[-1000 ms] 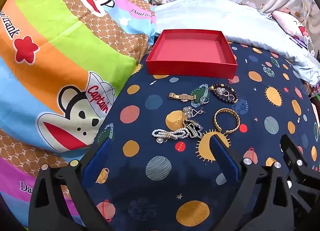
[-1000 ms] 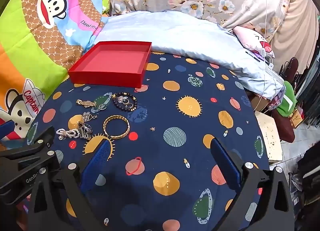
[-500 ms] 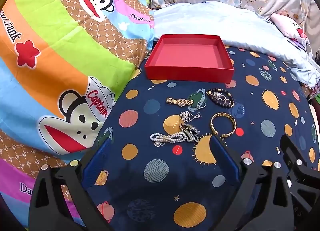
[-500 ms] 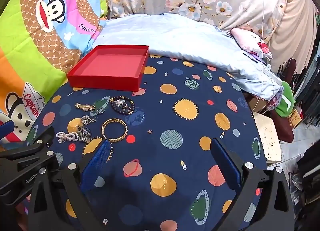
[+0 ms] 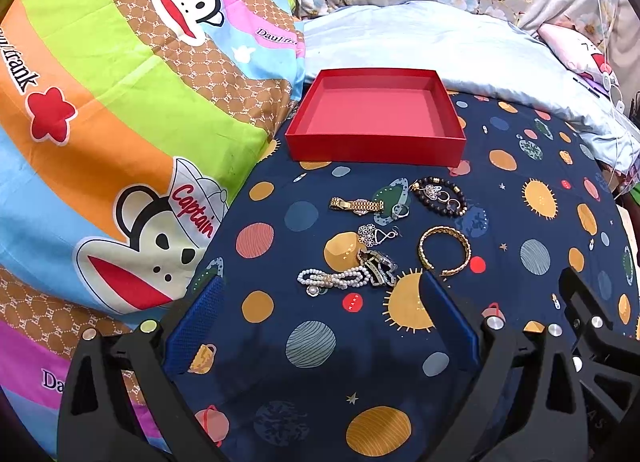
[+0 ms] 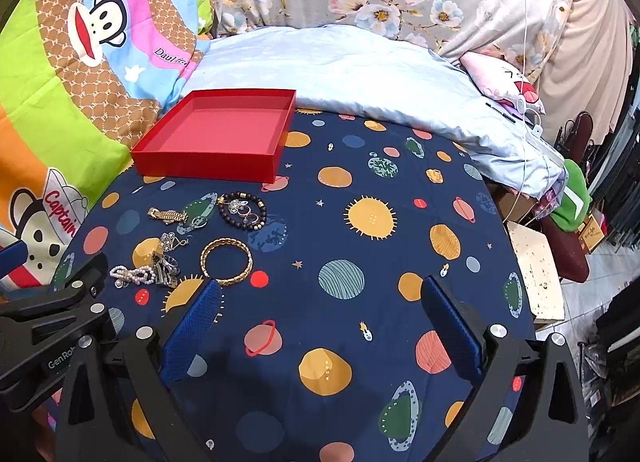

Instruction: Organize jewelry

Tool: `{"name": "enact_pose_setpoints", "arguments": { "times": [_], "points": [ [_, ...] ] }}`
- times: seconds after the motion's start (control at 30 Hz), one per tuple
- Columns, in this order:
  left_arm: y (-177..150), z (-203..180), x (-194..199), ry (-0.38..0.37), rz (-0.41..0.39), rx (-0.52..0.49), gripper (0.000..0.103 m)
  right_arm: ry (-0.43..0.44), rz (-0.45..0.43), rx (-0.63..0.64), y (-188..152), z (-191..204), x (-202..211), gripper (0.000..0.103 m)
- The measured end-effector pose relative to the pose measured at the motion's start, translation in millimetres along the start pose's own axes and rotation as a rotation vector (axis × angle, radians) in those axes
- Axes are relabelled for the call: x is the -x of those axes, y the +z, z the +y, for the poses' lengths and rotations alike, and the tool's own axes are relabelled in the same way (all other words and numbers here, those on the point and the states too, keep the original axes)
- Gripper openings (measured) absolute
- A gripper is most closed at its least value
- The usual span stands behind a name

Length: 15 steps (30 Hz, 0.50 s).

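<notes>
While both are held above the planet-print sheet (image 5: 304,390), the left hand-held gripper (image 5: 320,326) and the right hand-held gripper (image 6: 320,326) are spread wide and carry nothing. Just beyond the left one, a pearl bracelet (image 5: 332,279), gold bangle (image 5: 444,251), beaded bracelet (image 5: 439,196) and gold watch (image 5: 355,205) are scattered before the empty red box (image 5: 376,150).

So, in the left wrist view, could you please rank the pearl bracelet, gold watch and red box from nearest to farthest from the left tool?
1. Pearl bracelet, just ahead of the left tool.
2. Gold watch, farther ahead, mid-cloth.
3. Red box, at the back.
</notes>
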State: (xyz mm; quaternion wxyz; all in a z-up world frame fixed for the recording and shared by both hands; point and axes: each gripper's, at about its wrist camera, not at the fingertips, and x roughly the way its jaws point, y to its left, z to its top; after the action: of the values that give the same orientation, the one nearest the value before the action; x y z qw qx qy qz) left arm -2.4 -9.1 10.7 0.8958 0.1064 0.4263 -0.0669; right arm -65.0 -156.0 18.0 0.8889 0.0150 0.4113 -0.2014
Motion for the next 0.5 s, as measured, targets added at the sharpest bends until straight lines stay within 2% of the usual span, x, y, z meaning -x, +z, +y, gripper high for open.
{"name": "enact_pose_setpoints", "arguments": {
  "times": [0.5],
  "points": [
    [0.6, -2.7, -2.0, -0.003, -0.005, -0.001, 0.095, -0.002, -0.005, -0.003, 0.9, -3.0, -1.6, 0.098]
  ]
}}
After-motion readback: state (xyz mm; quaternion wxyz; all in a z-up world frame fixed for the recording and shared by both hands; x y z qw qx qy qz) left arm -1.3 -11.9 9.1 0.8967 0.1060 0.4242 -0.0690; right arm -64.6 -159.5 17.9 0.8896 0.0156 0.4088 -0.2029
